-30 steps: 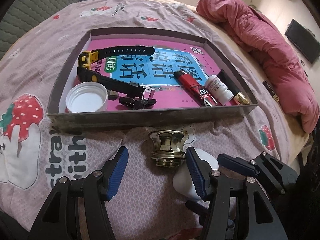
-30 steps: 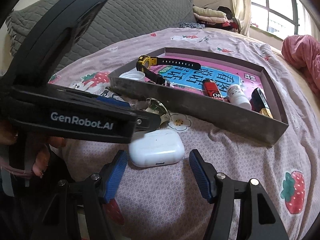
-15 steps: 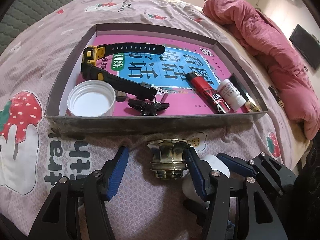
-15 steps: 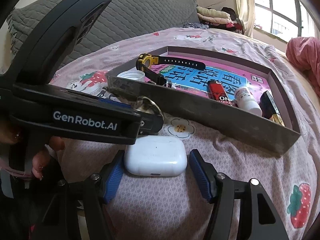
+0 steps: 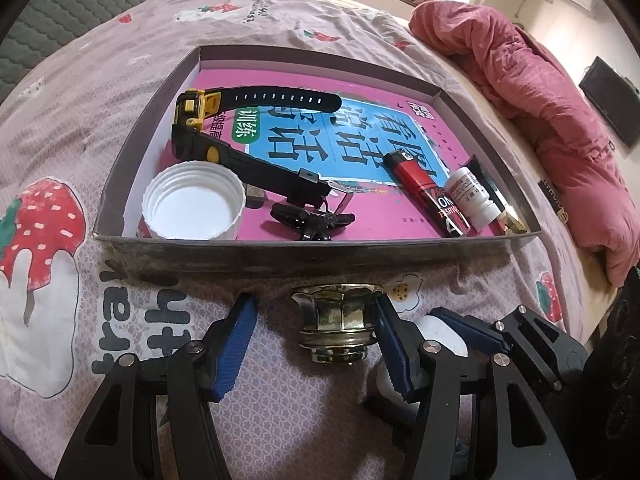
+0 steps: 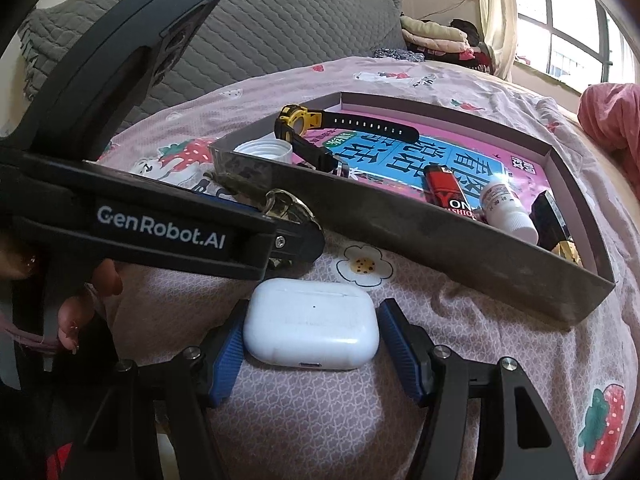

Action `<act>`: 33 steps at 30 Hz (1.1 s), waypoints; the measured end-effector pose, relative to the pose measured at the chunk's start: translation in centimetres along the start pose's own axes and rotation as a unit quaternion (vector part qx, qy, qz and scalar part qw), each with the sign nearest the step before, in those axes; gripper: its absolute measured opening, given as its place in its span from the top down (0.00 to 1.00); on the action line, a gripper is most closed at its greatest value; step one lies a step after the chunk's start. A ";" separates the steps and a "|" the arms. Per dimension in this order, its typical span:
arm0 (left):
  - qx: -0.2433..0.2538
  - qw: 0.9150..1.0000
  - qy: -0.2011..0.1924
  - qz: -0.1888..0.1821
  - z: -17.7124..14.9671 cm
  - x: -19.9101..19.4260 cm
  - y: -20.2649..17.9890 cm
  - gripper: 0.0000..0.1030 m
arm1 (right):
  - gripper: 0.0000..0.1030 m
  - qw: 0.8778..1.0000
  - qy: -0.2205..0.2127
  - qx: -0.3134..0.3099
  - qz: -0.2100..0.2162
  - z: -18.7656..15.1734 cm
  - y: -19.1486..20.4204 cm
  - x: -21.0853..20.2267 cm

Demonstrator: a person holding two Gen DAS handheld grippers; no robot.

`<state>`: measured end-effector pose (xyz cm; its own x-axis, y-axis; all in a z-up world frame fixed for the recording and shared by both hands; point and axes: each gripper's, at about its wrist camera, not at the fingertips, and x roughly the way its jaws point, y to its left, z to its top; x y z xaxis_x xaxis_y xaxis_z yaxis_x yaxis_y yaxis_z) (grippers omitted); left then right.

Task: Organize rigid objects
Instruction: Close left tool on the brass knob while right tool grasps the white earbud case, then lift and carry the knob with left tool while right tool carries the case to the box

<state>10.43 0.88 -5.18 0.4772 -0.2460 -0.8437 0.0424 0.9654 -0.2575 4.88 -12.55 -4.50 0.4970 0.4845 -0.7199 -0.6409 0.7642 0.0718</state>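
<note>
white earbud case [image 6: 311,330] between closing right jaws; brass knob [image 5: 339,327] inside unclenched left jaws

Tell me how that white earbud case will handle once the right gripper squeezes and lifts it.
The white earbud case looks like a stiff shell, so it probably won't flex. Its glossy, rounded sides may slip against the right gripper pads. Lying flat on the soft bedspread, it seems unlikely to roll, and it is probably light.

Strawberry-print bedsheet [image 5: 120,80], crumpled red quilt [image 5: 540,100], grey quilted headboard [image 6: 300,20], window [image 6: 580,32]
</note>
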 end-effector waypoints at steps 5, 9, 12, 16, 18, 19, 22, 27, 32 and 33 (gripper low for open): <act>0.008 1.000 -0.002 0.006 0.0 0.2 -0.3 0.41 | 0.42 1.000 0.001 -0.006 -0.002 0.1 0.1 -0.1; 0.016 1.000 -0.004 0.006 -0.1 0.3 -0.5 0.41 | 0.42 1.000 0.001 -0.015 -0.013 0.1 0.1 -0.3; 0.022 1.000 -0.004 0.010 -0.2 0.3 -0.7 0.42 | 0.42 0.999 -0.004 -0.023 -0.033 0.2 -0.2 -0.8; 0.031 0.999 -0.001 0.015 -0.4 0.3 -0.8 0.54 | 0.42 0.998 -0.011 -0.013 -0.066 0.4 -1.5 -1.2; 0.021 1.000 -0.001 0.009 -0.3 0.1 -0.4 0.61 | 0.42 0.998 -0.016 0.006 -0.067 0.5 -2.5 -1.5; 0.016 1.000 0.000 0.006 -0.3 0.0 -0.1 0.63 | 0.42 0.998 -0.019 0.014 -0.066 0.6 -2.8 -1.7; 0.007 1.000 -0.001 -0.002 -0.3 -0.2 0.4 0.64 | 0.42 0.997 -0.032 0.018 -0.071 0.9 -3.2 -2.2; 0.010 1.000 -0.005 0.000 -0.5 -0.8 0.2 0.64 | 0.42 0.997 -0.047 0.020 -0.062 1.2 -3.0 -3.1; 0.013 1.000 -0.009 0.001 -0.6 -1.4 0.0 0.64 | 0.42 0.996 -0.060 0.021 -0.065 1.5 -3.1 -3.6; 0.014 1.000 -0.010 0.001 -0.6 -1.6 -0.1 0.64 | 0.42 0.996 -0.060 0.023 -0.065 1.5 -3.1 -3.7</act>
<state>9.12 1.13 -4.14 0.4944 -0.2433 -0.8345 0.0657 0.9677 -0.2432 5.93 -16.07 -1.07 0.6426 0.4254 -0.6373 -0.5407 0.8410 0.0162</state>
